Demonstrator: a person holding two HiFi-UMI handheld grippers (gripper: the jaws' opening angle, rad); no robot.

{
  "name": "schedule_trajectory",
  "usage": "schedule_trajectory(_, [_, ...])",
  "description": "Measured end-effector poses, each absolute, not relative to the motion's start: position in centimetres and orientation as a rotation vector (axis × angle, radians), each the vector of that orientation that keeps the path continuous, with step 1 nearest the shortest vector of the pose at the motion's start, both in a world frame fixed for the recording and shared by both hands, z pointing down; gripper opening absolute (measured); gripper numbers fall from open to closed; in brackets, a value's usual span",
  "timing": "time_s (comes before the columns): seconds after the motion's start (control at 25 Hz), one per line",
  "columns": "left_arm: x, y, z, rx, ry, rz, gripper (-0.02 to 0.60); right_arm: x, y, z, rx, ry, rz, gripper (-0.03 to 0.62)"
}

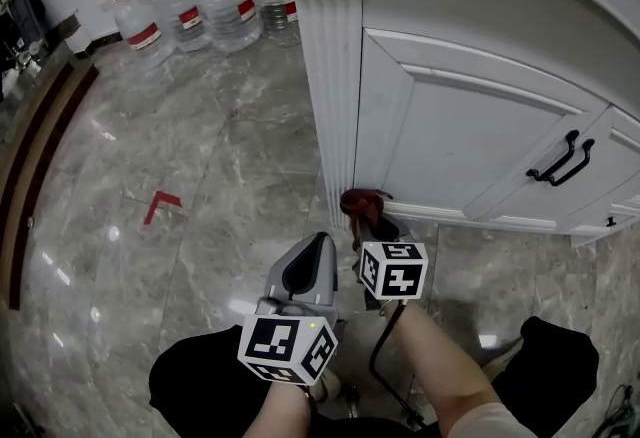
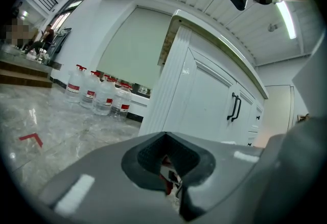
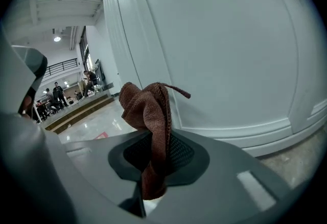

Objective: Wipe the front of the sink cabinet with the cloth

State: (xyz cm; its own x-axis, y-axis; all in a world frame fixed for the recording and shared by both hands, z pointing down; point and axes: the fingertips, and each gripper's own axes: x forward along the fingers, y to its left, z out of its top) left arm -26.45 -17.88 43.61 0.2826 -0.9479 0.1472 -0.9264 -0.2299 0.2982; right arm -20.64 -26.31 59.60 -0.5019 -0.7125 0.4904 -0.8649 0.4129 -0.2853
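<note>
The white sink cabinet point(image 1: 470, 126) fills the upper right of the head view, and its panelled door point(image 3: 230, 49) stands close in front of the right gripper view. My right gripper point(image 1: 368, 218) is shut on a reddish-brown cloth point(image 1: 362, 201). The cloth sits low down by the door's bottom left corner, beside the fluted post point(image 1: 330, 56). In the right gripper view the cloth point(image 3: 148, 110) sticks up bunched from between the jaws; whether it touches the door I cannot tell. My left gripper point(image 1: 318, 251) hangs shut and empty just left of the right one, with the cabinet point(image 2: 204, 100) ahead of it.
A black double handle point(image 1: 562, 161) is on the door to the right. Several large water bottles point(image 1: 200, 1) stand on the marble floor at the back left. A red corner mark point(image 1: 160, 203) lies on the floor, and a wooden step point(image 1: 30, 156) runs along the left edge.
</note>
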Motion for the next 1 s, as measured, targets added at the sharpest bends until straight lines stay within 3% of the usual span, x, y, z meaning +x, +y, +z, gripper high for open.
schedule_trajectory(0.44, [-26.5, -18.5, 44.4, 2.229, -1.683, -0.074, 0.000, -19.8, -27.6, 61.1, 1.381, -2.358, 0.784, 0.079])
schedule_trajectory(1.0, [-20.8, -20.2, 46.5, 2.287, -1.614, 0.062, 0.000, -8.0, -27.9, 61.1, 1.575, -2.228, 0.749, 0.080])
